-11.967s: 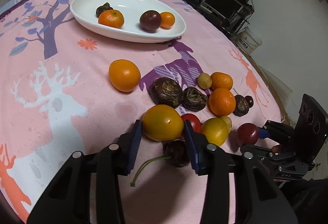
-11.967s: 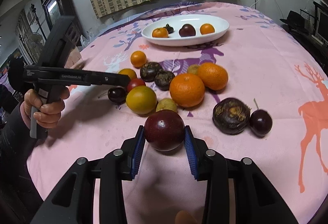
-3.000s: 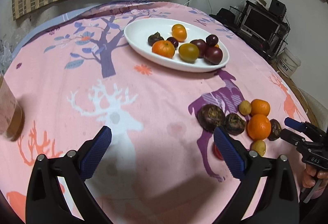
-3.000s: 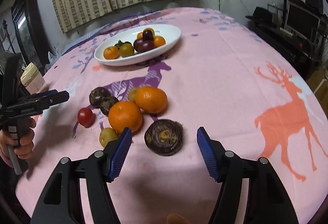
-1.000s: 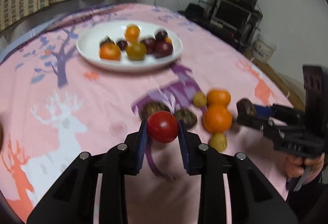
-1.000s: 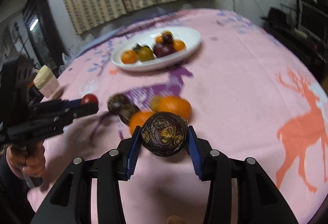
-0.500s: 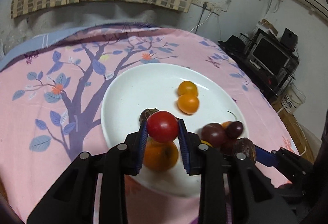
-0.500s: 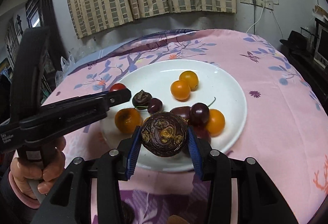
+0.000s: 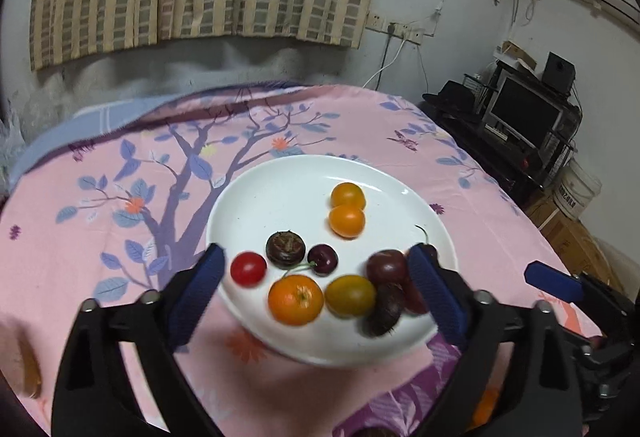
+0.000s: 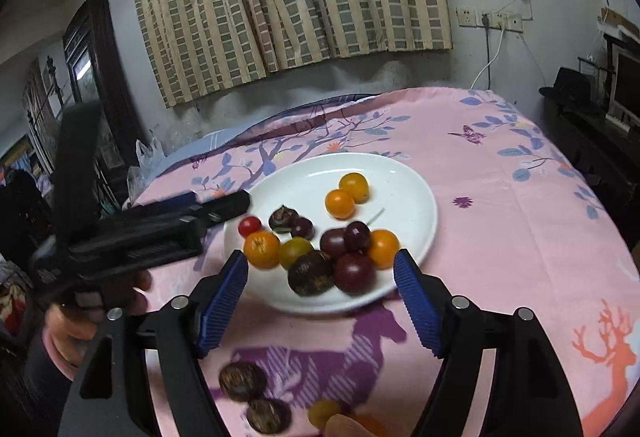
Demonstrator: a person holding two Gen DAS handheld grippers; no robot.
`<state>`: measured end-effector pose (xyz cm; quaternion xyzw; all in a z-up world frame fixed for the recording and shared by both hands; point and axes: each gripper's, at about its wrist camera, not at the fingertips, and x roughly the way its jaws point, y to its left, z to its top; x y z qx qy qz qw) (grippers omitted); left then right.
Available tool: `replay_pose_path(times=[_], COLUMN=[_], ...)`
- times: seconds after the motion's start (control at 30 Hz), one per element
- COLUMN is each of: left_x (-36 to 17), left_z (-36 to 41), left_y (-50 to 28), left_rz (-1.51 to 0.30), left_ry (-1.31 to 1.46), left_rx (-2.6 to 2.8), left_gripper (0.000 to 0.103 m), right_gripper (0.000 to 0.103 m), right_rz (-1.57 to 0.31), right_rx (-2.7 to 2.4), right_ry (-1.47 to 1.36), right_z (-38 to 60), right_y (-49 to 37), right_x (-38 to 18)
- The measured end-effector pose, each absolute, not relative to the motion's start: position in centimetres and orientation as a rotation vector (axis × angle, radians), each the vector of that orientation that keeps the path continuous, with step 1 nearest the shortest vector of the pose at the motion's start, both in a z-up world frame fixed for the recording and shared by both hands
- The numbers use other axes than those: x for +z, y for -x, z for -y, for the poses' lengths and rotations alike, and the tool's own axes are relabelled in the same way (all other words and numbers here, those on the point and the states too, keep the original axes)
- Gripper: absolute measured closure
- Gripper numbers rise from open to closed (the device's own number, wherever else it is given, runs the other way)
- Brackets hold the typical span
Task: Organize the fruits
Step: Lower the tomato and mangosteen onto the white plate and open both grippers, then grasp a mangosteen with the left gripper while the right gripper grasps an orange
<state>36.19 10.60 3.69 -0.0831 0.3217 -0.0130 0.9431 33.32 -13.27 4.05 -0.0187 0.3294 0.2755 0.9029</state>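
Hovering over the white oval ceramic plate (image 9: 280, 177), I have both tools spread wide and empty: the left hand-held gripper (image 9: 316, 291) brackets the plate's near edge, and the right hand-held gripper (image 10: 320, 297) does the same from its side. I judge this the release step of a delivery run, with the small red cherry tomato (image 9: 248, 269) and the dark brown knobbly water chestnut (image 10: 311, 273) lying free on the plate.

Counting on the plate in the right wrist view: one red tomato, four orange citrus fruits, one yellow-green tomato (image 10: 296, 252), two water chestnuts, two dark purple plums and two dark cherries, though the cluster overlaps and I could be off by one.

Off the plate, on the pink deer-print cloth over the counter (image 10: 500, 237), I see two more brown water chestnuts (image 10: 243, 381), a small yellow fruit and part of an orange one at the frame's bottom edge.

Next, I would draw both tools toward those leftovers and line one up around a chestnut.
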Motion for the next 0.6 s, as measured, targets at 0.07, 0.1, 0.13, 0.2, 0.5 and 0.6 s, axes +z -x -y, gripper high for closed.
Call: replay_pose_path(times=[0.07,0.1,0.13,0.2,0.5,0.6], left_x=[4.1,4.1,4.0,3.3,-1.5,-2.3], left_z=[-10.0,-9.9,-9.9,-10.0,-11.9,-12.3], left_y=[-34.1,-33.3,-32.5,-31.1,-27.7,-27.1], left_rz=[-0.637,-0.641,-0.645,-0.66,-0.771,-0.795], left_ry=[0.163,0.163,0.168,0.192,0.266,0.281], left_rx=[-0.016,-0.015,-0.014,-0.002,0.025,0.026], left_gripper=[0.006,0.006,0.006,0.006,0.006,0.006], right_gripper=[0.027,0.027,0.027,0.027,0.027,0.035], right_rz=[-0.693,-0.704,-0.713,-0.741,-0.844,-0.907], right_rx=[0.562,0.551,0.551,0.579,0.68,0.69], right_ry=[0.095,0.109,0.105,0.059,-0.099,-0.063], right_z=[14.1,14.5,15.0,16.1,19.2,18.6], right_y=[-31.4,-30.6,-30.0,-28.8,-25.6,-25.3], right_x=[2.5,1.9,1.5,0.9,-0.9,-2.3])
